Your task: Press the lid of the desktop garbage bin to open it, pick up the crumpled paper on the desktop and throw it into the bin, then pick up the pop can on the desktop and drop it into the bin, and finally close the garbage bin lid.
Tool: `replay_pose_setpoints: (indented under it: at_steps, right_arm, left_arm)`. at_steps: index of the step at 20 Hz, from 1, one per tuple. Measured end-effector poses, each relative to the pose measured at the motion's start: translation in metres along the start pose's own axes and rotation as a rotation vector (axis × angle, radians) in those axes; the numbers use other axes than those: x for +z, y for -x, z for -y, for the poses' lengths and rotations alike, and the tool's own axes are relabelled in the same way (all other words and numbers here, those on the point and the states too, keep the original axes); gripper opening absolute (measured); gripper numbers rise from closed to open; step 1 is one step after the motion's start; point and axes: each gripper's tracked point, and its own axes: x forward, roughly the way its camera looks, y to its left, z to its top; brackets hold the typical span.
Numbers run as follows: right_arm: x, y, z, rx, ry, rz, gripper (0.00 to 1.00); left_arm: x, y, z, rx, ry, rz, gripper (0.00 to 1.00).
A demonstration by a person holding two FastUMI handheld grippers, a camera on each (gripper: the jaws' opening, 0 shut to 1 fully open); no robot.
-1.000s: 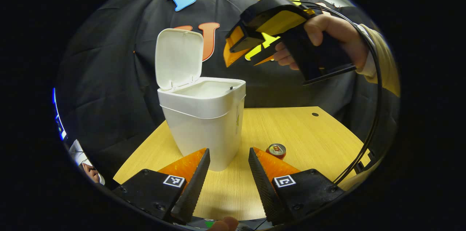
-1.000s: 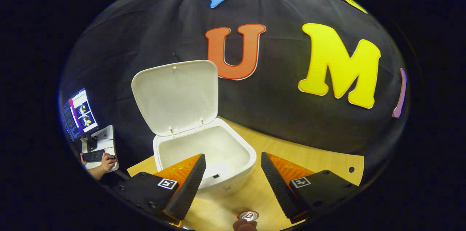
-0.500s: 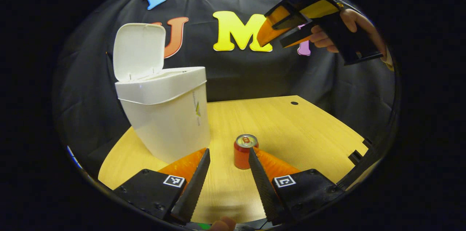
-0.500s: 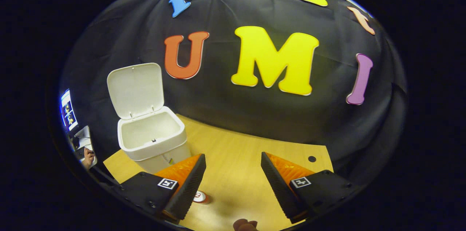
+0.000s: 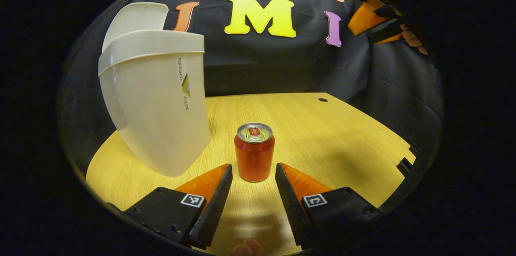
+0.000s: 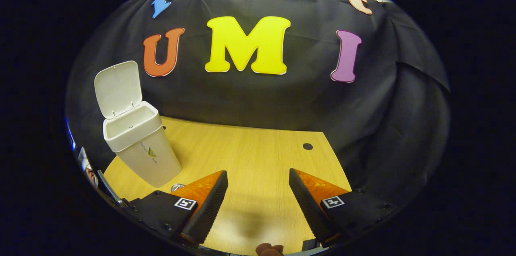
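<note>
**A:** Left gripper view first: your left gripper [image 5: 252, 177] was low over the counter [image 5: 346, 135], fingers spread wide with nothing between them. The pop can [image 5: 254, 152] stood upright just beyond the tips, lined up with the gap but not yet inside it.

**B:** And the bin?

**A:** The garbage bin [image 5: 155, 98] sat on the counter just to the left of the can, close but apart from it, with the lid [image 5: 135, 16] tipped up behind. No crumpled paper lay on the counter here, so I'd judge you were on the can step. Your right gripper [image 5: 377, 26] hung high at the upper right, away from the work.

**B:** Right gripper view?

**A:** Your right gripper [image 6: 258, 199] looked down on bare counter [image 6: 262, 155], fingers held wide apart and empty. The bin [image 6: 139, 143] stood off to the left, lid [image 6: 118, 88] raised, mouth open. The can's top [image 6: 176, 187] just peeked out by the left finger, near the bin's base.

**B:** Next move?

**A:** By my reading, you needed to push the left gripper forward until the can sat between the fingers, close squarely on its sides, then lift it clear of the bin's wall.
</note>
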Motion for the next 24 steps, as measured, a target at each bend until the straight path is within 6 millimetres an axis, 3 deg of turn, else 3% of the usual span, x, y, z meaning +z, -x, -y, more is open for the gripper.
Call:
replay_pose_setpoints:
  at_steps: [4, 12, 18, 19, 21, 24]
  right_arm:
    - [-0.007, -0.005, 0.004, -0.02, 0.007, -0.025, 0.97]
    - [-0.01, -0.021, -0.003, -0.007, 0.053, -0.048, 0.97]
    - [-0.028, -0.031, 0.001, -0.013, 0.049, -0.099, 0.97]
    - [-0.03, -0.032, 0.001, -0.016, 0.049, -0.103, 0.97]
    - [-0.034, -0.037, 0.0, -0.013, 0.046, -0.117, 0.97]
    - [-0.037, -0.04, 0.0, -0.006, 0.055, -0.125, 0.97]
  left_arm:
    - [-0.007, -0.027, -0.003, -0.003, 0.01, -0.03, 0.74]
    - [-0.008, -0.062, -0.008, -0.01, -0.012, -0.064, 0.74]
    - [0.007, -0.074, -0.013, 0.001, -0.054, -0.007, 0.74]
    - [0.01, -0.075, -0.012, -0.009, -0.059, 0.012, 0.82]
    - [0.007, -0.079, -0.013, -0.011, -0.056, 0.001, 0.78]
    - [0.008, -0.086, -0.014, -0.01, -0.048, 0.009, 0.92]
